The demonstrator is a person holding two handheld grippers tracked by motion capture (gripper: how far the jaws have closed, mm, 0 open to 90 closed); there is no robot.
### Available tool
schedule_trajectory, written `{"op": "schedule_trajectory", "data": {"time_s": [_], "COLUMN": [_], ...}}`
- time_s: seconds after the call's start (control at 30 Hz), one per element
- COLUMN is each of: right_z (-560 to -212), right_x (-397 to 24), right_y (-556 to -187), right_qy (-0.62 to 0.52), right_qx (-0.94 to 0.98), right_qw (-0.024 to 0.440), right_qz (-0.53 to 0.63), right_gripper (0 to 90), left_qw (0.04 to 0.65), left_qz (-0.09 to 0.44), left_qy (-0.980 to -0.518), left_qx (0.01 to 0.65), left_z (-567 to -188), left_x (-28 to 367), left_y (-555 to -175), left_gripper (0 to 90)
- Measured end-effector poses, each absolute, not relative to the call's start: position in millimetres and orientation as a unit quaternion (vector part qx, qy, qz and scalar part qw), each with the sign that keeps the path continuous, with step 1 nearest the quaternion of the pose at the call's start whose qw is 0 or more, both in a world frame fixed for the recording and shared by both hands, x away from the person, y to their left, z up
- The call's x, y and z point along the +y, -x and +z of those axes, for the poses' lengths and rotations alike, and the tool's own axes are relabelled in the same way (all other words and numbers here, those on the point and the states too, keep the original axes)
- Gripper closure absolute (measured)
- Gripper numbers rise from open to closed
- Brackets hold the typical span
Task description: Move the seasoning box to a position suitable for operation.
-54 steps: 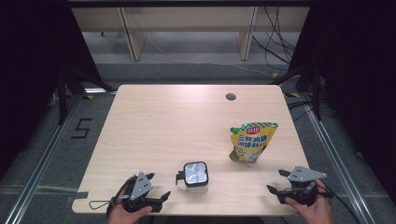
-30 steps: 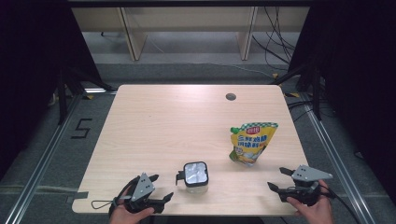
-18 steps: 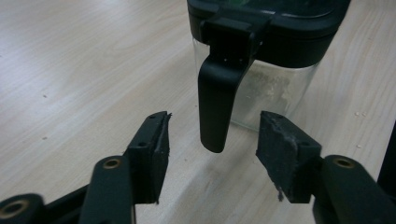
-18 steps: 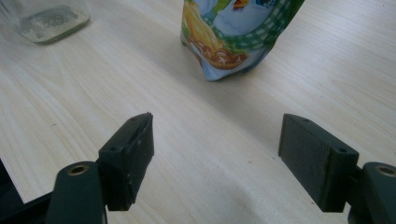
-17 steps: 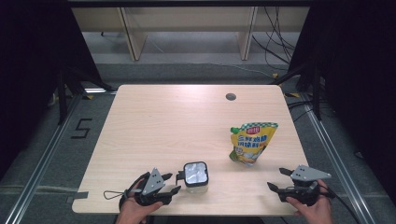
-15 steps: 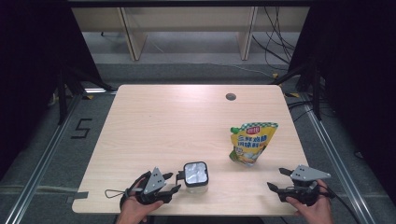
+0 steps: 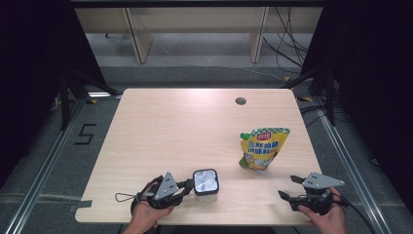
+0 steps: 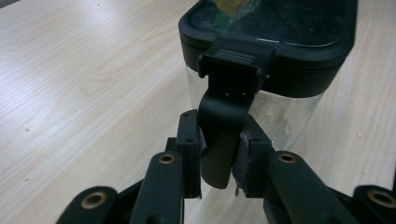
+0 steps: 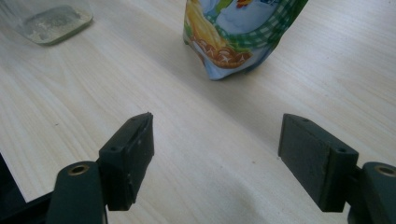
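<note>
A small clear container (image 7: pixel 205 181) with a black lid stands near the table's front edge. My left gripper (image 7: pixel 188 185) reaches it from the left. In the left gripper view the jaws have just been closing, and my left gripper (image 8: pixel 219 156) is shut on the black side latch (image 8: pixel 225 112) that hangs from the lid (image 8: pixel 299 51). A yellow and green stand-up pouch (image 7: pixel 260 148) stands to the right. My right gripper (image 7: pixel 288 187) rests open at the front right, and in its own view my right gripper (image 9: pixel 217 149) has bare table between its pads, short of the pouch (image 9: pixel 238 28).
A round cable hole (image 7: pixel 240 101) sits near the far edge of the wooden table (image 7: pixel 170 126). The container's clear base (image 9: pixel 51 16) lies far left in the right gripper view. Wooden shelf legs and cables are on the floor beyond the table.
My left gripper has slid right up to the container and closed its jaws on the lid's side latch. The right gripper and the pouch have stayed put.
</note>
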State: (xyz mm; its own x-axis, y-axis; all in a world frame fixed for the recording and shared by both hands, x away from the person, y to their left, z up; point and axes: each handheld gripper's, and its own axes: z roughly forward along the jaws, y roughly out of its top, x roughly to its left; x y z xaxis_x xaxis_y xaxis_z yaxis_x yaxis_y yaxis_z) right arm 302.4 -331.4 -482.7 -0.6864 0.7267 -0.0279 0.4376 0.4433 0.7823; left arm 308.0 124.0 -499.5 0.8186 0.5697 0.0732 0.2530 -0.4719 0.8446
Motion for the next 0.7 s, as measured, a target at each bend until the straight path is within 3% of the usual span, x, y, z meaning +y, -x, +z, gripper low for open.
{"op": "schedule_trajectory", "data": {"time_s": [0.4,0.7], "right_z": [-482.2,-481.9], "right_x": [-332.2,-332.4], "right_y": [-302.3,-302.3], "right_qy": [-0.351,-0.348], "right_qx": [0.825,0.825], "right_qw": [0.183,0.185], "right_qz": [0.402,0.404], "right_gripper": [27.7,28.7], "left_qw": [0.45,0.454], "left_qz": [0.159,0.157], "left_qy": [-0.849,-0.848], "left_qx": [0.228,0.225], "left_z": [-499.7,-500.3], "left_x": [80.2,79.6], "left_y": [-311.0,-310.8], "left_gripper": [73.5,73.4]}}
